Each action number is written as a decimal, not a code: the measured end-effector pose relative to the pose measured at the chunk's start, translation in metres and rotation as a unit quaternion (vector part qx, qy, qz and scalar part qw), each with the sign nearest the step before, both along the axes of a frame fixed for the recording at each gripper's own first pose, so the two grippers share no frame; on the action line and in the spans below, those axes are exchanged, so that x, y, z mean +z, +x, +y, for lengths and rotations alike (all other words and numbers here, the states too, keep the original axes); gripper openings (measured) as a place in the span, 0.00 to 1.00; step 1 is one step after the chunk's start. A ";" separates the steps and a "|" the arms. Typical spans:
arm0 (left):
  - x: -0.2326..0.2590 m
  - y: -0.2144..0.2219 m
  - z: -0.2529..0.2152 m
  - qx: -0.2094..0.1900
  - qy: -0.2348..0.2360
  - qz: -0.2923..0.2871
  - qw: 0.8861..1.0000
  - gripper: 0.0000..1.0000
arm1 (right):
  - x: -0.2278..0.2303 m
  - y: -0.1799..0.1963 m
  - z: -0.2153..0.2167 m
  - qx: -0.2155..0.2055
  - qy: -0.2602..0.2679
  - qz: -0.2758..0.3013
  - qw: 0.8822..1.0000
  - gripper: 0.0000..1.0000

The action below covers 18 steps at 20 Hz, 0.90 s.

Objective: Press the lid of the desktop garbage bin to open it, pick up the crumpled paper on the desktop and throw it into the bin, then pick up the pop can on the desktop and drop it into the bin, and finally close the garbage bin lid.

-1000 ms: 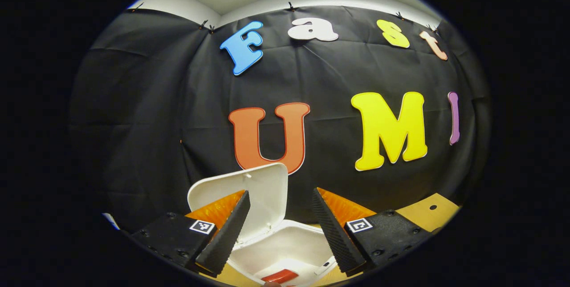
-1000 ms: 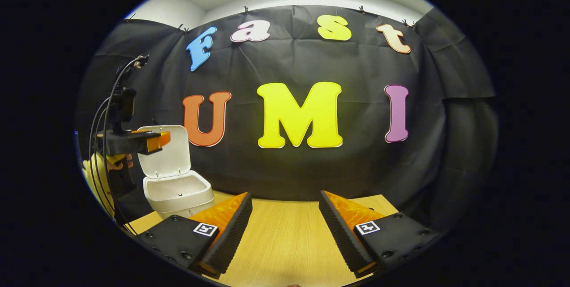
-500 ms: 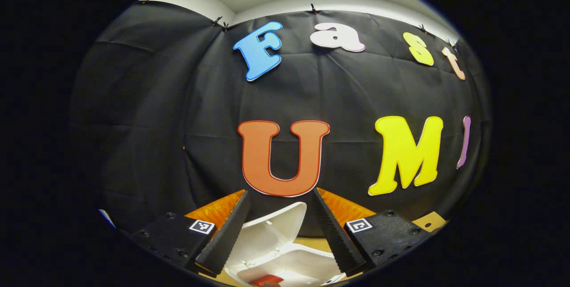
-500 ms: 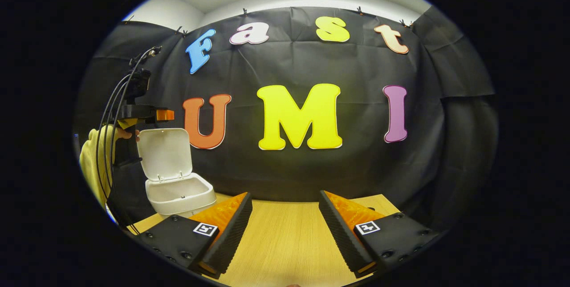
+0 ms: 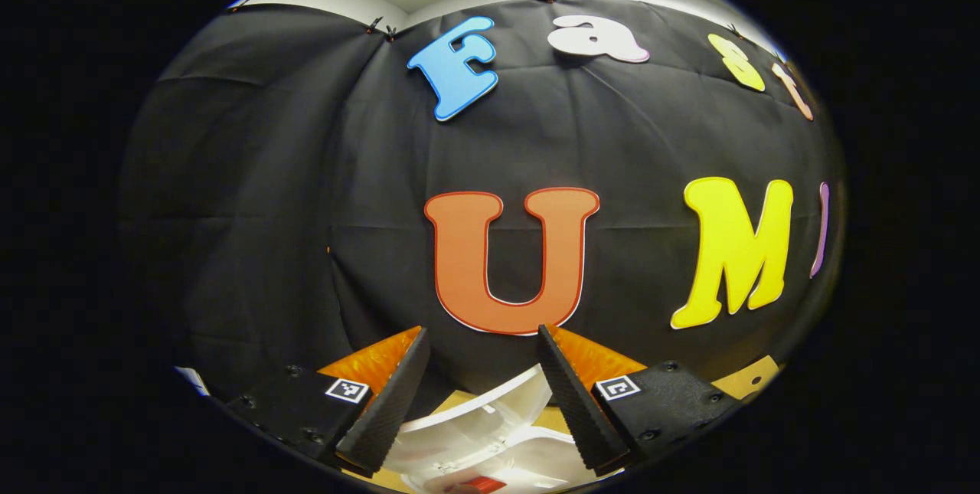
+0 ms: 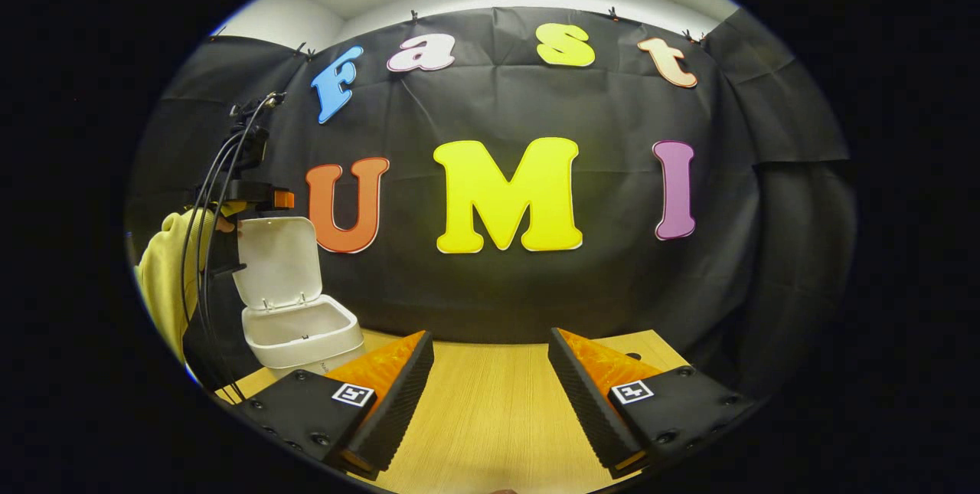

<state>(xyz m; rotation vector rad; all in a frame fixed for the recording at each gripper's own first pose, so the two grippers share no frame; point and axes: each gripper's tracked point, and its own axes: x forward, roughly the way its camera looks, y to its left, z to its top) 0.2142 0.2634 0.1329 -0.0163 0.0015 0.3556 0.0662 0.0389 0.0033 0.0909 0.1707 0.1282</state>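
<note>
— The bin (image 6: 302,333) sits at the table's (image 6: 490,410) left end, lid (image 6: 277,260) standing open, something red (image 5: 476,485) inside.

— And the left gripper (image 5: 478,394)?

— Above the lid's top edge, fingers spread, empty. Right gripper (image 6: 490,402) spread too, idle over bare wood.

— How will the lid handle?

— Light, stiff plastic, I'd guess (hinged at the back); push its free edge down.

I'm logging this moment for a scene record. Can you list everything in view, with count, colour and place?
bin: one, white, at the table's left end.
lid: one, white, raised, hinged at the bin's back.
red item: one, inside the bin; likely the can.
table: one, light wood.
sleeve: one, yellow, left of the bin.
left tongs: open, above the lid's top edge.
right tongs: open, above bare table.
</note>
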 end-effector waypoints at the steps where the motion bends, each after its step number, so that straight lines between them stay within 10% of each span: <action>1: -0.006 0.003 0.001 0.001 -0.005 0.006 1.000 0.92 | -0.001 0.001 -0.002 -0.001 0.001 0.001 1.000 0.94; 18: -0.062 -0.048 -0.091 -0.051 -0.063 0.028 0.996 0.94 | -0.016 -0.006 0.003 0.029 0.012 0.020 0.999 0.96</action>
